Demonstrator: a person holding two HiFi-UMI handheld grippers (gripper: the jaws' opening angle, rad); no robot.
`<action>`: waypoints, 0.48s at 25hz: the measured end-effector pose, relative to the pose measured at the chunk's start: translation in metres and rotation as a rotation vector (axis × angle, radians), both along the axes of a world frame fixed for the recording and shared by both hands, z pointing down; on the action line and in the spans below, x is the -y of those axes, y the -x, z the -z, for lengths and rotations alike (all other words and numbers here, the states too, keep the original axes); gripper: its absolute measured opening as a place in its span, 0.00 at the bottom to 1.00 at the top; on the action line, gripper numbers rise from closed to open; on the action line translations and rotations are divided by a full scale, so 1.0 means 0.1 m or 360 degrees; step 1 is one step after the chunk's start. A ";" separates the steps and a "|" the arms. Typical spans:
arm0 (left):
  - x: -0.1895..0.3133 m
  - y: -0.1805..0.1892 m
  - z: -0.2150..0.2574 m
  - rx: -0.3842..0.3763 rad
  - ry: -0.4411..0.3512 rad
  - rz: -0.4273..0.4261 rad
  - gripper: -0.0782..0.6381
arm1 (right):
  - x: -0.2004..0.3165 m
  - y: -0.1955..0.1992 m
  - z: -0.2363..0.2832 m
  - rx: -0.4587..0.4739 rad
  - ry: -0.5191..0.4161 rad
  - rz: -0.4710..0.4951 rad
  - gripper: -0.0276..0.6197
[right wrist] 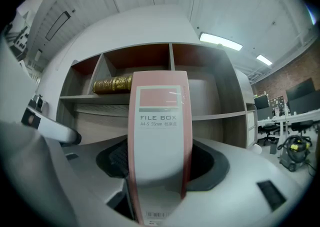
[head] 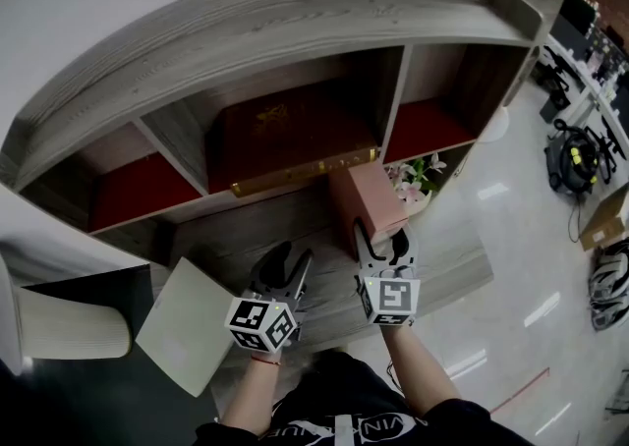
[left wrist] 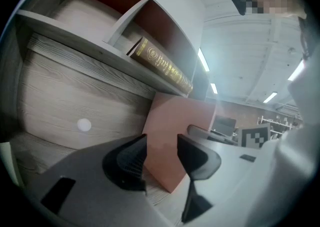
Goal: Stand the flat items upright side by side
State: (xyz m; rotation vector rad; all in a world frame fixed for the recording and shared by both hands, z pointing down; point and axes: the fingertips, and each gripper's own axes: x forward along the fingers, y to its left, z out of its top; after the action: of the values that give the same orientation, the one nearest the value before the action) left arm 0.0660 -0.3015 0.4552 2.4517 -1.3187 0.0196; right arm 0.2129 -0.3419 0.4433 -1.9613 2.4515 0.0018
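Head view: the pink file box [head: 371, 200] stands upright on the wooden ledge [head: 231, 238], with the right gripper [head: 381, 238] at its near end and the left gripper [head: 292, 265] just beside. Left gripper view: its jaws are half apart and empty, with the box beyond them. Right gripper view: the jaws are clamped on the box's labelled spine, probably to keep it upright.

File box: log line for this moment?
file box upright; right gripper shut on it; left gripper open, empty; book lying flat in middle compartment
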 end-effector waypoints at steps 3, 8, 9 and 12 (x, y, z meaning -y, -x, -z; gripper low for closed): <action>0.00 0.00 0.02 0.0003 -0.0003 0.0004 0.37 | 0.00 -0.04 0.01 0.0003 -0.0004 -0.0013 0.49; -0.03 0.03 0.02 0.0007 -0.0007 0.0018 0.37 | 0.01 -0.03 0.00 -0.0004 -0.0002 -0.0008 0.50; -0.04 0.04 0.02 0.0008 -0.0007 0.0024 0.37 | 0.01 -0.02 0.00 -0.0013 -0.0001 -0.0001 0.51; -0.07 0.09 0.02 0.0010 -0.0003 0.0046 0.37 | 0.00 0.00 0.01 -0.0076 -0.0014 0.0026 0.54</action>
State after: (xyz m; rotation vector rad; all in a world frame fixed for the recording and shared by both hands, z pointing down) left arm 0.0573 -0.2944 0.4532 2.4358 -1.3568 0.0191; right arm 0.2128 -0.3420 0.4425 -1.9608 2.4918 0.0594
